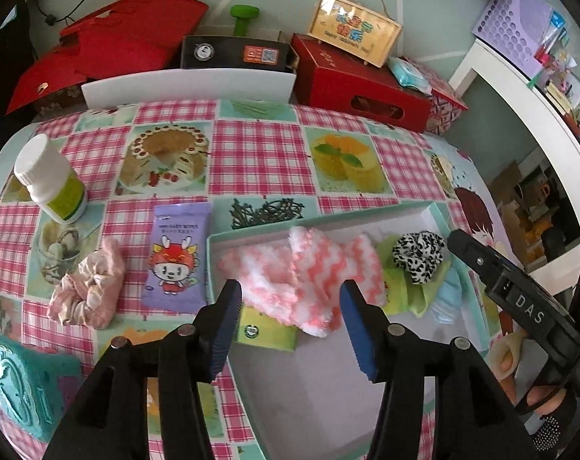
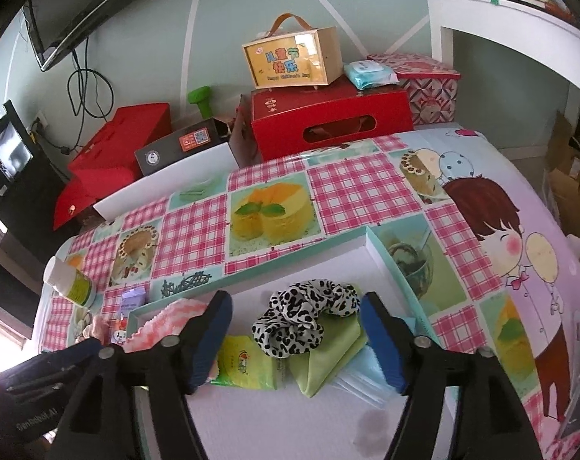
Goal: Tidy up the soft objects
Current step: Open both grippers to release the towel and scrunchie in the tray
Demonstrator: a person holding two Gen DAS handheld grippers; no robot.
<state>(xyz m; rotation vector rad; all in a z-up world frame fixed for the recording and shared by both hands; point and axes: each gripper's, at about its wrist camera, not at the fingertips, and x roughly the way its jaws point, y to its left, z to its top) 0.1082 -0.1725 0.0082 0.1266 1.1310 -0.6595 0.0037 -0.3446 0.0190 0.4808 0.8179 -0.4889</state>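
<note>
Both grippers, left & right, spread (nothing pinched) above tray w/ fluffy cloth, leopard scrunchie.

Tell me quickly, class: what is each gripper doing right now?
Left gripper: open, holding nothing, above the pink fluffy cloth.
Right gripper: open, holding nothing, above the spotted scrunchie.

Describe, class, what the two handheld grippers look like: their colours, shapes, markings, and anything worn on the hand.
Both the left gripper and the right gripper have black angular arms joined by round silver pins, ending in ribbed blue fingertip pads. Seen from the left wrist camera, the right gripper's black body carries raised letters, "DAS". The hand beneath it wears a dark dotted glove.
</note>
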